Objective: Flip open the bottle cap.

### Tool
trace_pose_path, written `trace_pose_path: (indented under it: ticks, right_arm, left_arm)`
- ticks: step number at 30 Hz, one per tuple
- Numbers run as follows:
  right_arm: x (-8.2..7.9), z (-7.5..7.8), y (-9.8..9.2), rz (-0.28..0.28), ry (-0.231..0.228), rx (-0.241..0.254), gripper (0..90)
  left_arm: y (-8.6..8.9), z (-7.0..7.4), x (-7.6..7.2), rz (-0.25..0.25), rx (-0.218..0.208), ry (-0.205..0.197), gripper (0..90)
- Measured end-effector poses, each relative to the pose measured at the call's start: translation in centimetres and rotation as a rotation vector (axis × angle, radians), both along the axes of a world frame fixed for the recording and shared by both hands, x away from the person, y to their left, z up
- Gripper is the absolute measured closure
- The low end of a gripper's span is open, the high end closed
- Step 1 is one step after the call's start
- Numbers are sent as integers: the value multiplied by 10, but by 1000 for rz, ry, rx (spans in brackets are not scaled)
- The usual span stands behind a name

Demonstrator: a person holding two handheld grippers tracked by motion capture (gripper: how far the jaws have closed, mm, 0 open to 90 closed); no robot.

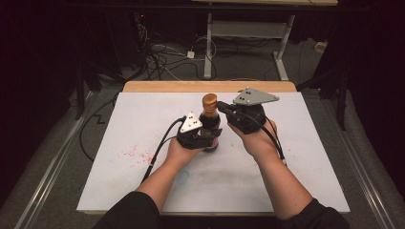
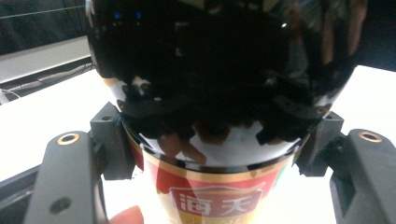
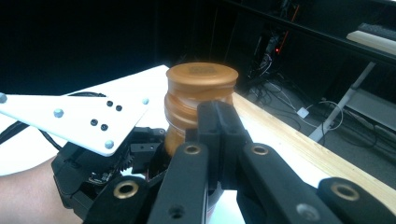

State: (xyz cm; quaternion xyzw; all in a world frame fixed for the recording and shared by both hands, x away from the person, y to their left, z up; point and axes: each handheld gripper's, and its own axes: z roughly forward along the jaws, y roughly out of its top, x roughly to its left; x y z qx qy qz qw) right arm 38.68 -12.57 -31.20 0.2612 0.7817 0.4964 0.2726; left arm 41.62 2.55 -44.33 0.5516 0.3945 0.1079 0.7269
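A dark glass bottle (image 1: 210, 125) with an orange-brown cap (image 1: 209, 100) is seen standing upright near the middle of the white-topped table (image 1: 296, 143), slightly toward the far side. Its body is clamped by the left gripper (image 1: 204, 136), whose jaws are pressed against both sides of the bottle just above a red and gold label (image 2: 215, 198); this is shown closely in the left gripper view, where the black glass (image 2: 219, 70) is held between the two jaws. The right gripper (image 1: 223, 108) is held at the bottle's right, at neck height, with its jaws drawn together to a narrow tip. In the right gripper view that tip (image 3: 217, 126) is placed against the neck just under the cap (image 3: 201, 79). Faint red specks (image 1: 133, 153) are scattered on the table's left part.
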Motion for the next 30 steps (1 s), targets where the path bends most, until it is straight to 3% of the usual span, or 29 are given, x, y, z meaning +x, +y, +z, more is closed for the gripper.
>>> trace_pose_path:
  ticks: [14,15,17,18,30]
  right_arm:
    - [0,0,1,-3,-18,30,900]
    - [0,0,1,-3,-18,29,900]
    - [0,0,1,-1,-23,28,900]
    - [0,1,1,-3,-22,30,900]
    - [2,3,2,-5,-28,34,900]
  left_arm:
    - [0,0,0,5,-8,1,286]
    - [2,-1,0,-7,22,-4,287]
    - [0,0,0,6,-3,2,286]
    - [1,0,0,-6,24,-5,286]
    - [2,0,0,-7,26,-2,286]
